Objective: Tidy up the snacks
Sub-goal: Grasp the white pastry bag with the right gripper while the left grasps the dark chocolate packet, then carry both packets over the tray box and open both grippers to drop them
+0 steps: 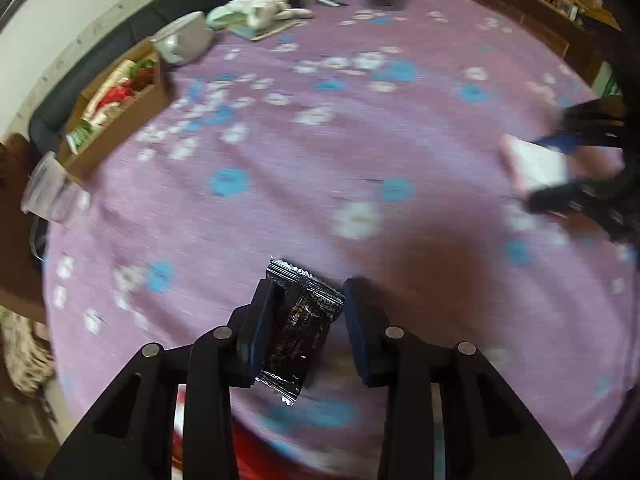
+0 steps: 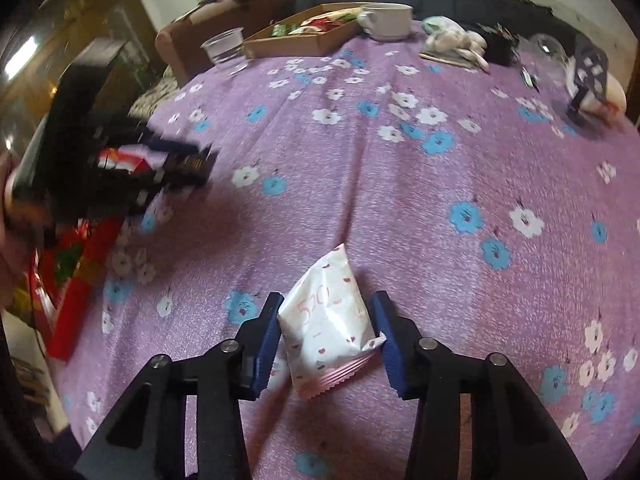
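Where the left tongs (image 1: 306, 322) reach down in the left wrist view, a dark, shiny foil snack packet with crimped ends (image 1: 298, 328) lies between the blue pads; the left pad touches its edge, while the right pad stands apart from it, so the tongs are spread, not pinching. In the right wrist view the right tongs (image 2: 328, 340) flank a white plastic snack pouch printed with small red marks and a pink crimped hem (image 2: 328, 324). Its left side sits against the left pad and one corner touches the right pad, but whether the pads truly press it I cannot tell.

Both packets rest on the desk, on a purple cloth with white and blue flowers (image 2: 400, 200).

Each view catches the other tongs only as a blur: the left wrist view shows the white pouch at its right edge, the right wrist view shows the dark packet at its left edge.

At the far rim stands a brown cardboard tray of red and green snacks (image 1: 132, 108), flanked by a clear plastic cup (image 2: 226, 50) and a white ceramic mug (image 2: 386, 20). Only the right wrist view shows a red box (image 2: 84, 280) beside the desk's near left edge.
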`<state>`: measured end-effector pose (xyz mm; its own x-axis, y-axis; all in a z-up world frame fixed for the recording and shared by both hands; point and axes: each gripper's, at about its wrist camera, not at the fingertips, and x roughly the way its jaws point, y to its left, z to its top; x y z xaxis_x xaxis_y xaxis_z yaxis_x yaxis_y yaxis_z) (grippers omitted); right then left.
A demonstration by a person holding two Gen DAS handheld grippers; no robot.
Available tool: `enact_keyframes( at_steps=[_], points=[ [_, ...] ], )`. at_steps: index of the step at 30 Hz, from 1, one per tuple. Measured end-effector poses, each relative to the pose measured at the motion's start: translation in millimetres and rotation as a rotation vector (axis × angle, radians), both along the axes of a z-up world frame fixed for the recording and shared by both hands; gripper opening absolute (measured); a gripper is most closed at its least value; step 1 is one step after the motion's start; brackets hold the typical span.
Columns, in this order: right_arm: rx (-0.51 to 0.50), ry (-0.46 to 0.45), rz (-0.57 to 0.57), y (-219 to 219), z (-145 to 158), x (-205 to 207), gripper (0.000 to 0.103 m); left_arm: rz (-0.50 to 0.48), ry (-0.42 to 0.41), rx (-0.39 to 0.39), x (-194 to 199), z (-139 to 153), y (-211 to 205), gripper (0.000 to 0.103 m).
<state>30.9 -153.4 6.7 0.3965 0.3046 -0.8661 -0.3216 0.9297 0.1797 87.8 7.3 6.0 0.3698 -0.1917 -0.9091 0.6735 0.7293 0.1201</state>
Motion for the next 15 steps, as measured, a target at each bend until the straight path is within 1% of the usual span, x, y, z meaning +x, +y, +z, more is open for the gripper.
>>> enact_keyframes(
  at_steps=[2,3,6,7,10,12,14,15],
  points=[
    [0.018,0.009,-0.027,-10.3,0.4,0.8,0.045,-0.026,0.029,-0.037,-16.3,1.7,-11.1,0.032],
    [0.014,0.007,-0.042,-15.8,0.6,0.8,0.045,-0.055,0.037,-0.049,-31.2,1.8,-21.8,0.032],
    [0.012,0.011,-0.088,-30.6,1.5,2.5,0.046,-0.101,0.026,-0.045,-57.5,3.1,-40.7,0.032],
    [0.013,0.012,-0.091,-33.1,1.6,2.9,0.046,-0.109,0.016,-0.035,-61.6,3.4,-43.4,0.033],
    [-0.025,0.009,-0.078,-28.4,2.1,0.9,0.049,-0.145,-0.066,0.054,-70.7,2.9,-45.0,0.034],
    [-0.05,0.006,-0.067,-24.3,1.9,-0.7,0.053,-0.148,-0.097,0.098,-73.7,3.8,-41.1,0.042],
    [-0.073,0.007,-0.059,-22.2,1.7,-2.9,0.056,-0.157,-0.122,0.116,-76.0,6.3,-35.5,0.071],
    [-0.091,0.006,-0.059,-21.5,1.6,-3.8,0.057,-0.154,-0.137,0.128,-75.6,5.7,-32.3,0.076]
  ],
)
